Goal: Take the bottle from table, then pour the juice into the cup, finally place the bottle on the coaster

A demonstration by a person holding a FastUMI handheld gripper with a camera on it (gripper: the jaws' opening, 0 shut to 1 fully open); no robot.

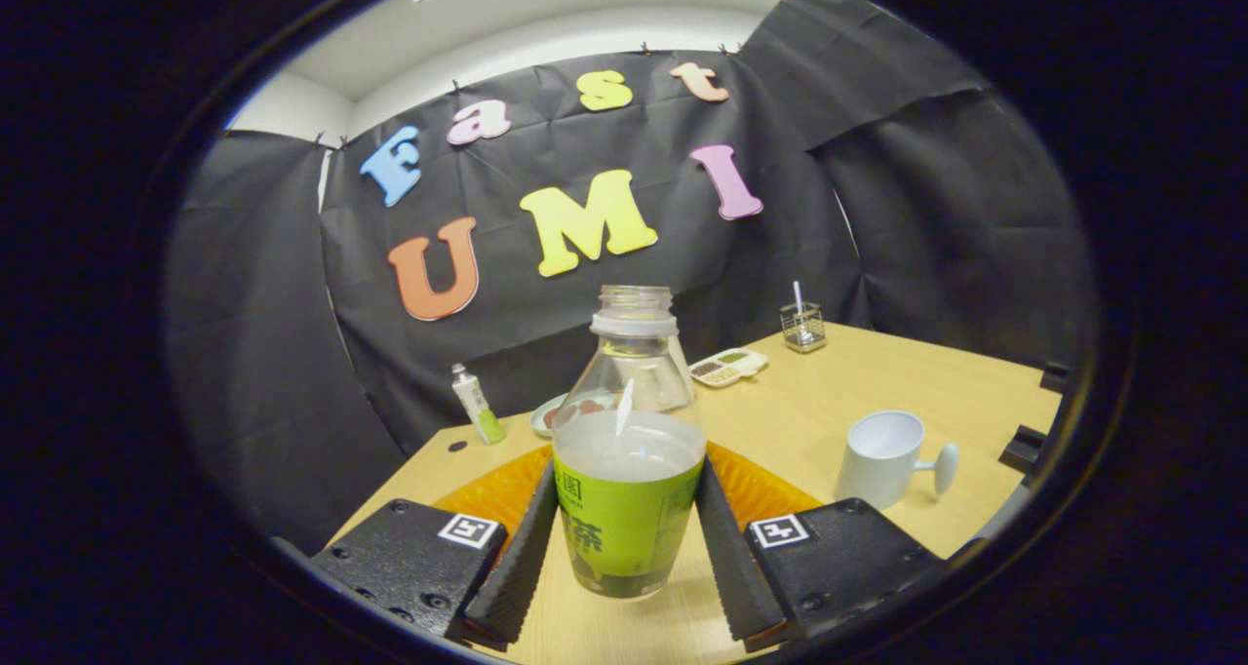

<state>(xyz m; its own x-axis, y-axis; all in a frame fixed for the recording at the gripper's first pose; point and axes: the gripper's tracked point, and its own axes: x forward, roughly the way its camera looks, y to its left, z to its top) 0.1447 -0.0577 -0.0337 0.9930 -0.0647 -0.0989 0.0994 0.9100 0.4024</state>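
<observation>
Hand-held gripper clamping one bottle, one cup, one coaster

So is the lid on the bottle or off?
Off. The bottle, held between the tool's fingers, has a bare open neck with no cap on top.

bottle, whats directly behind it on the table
Behind the bottle, held between the claw fingers, an orange coaster shows on both sides; its middle is covered. Farther back a plate is partly hidden.
</observation>
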